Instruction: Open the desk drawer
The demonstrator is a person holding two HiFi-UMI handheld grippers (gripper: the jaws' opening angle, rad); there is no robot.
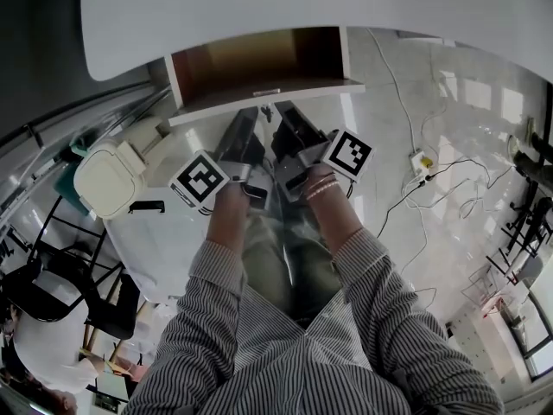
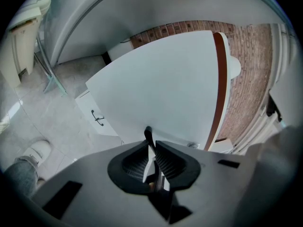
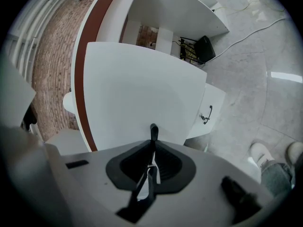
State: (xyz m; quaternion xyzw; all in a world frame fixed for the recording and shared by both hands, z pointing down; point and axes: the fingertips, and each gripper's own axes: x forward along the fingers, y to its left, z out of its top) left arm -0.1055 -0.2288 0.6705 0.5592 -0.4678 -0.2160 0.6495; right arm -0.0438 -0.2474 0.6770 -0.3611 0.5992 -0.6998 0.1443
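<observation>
Under the white desk top (image 1: 259, 7) the drawer (image 1: 259, 63) stands pulled out, its brown inside showing behind the white front panel (image 1: 216, 109). Both grippers meet at the slim dark handle (image 1: 266, 92) on that panel. In the left gripper view my left gripper (image 2: 151, 148) is shut on the handle (image 2: 148, 136), which sticks up between the ribbed pads. My right gripper (image 3: 152, 148) grips the same handle (image 3: 153, 132) in the same way. The head view shows the left gripper (image 1: 251, 115) and the right gripper (image 1: 282, 111) side by side.
A white lidded bin (image 1: 108, 178) stands left of the drawer. Cables and a power strip (image 1: 421, 162) lie on the shiny floor at the right. A lower white cabinet with a small handle (image 3: 207, 113) sits under the desk. The person's shoes (image 3: 265, 152) are on the floor.
</observation>
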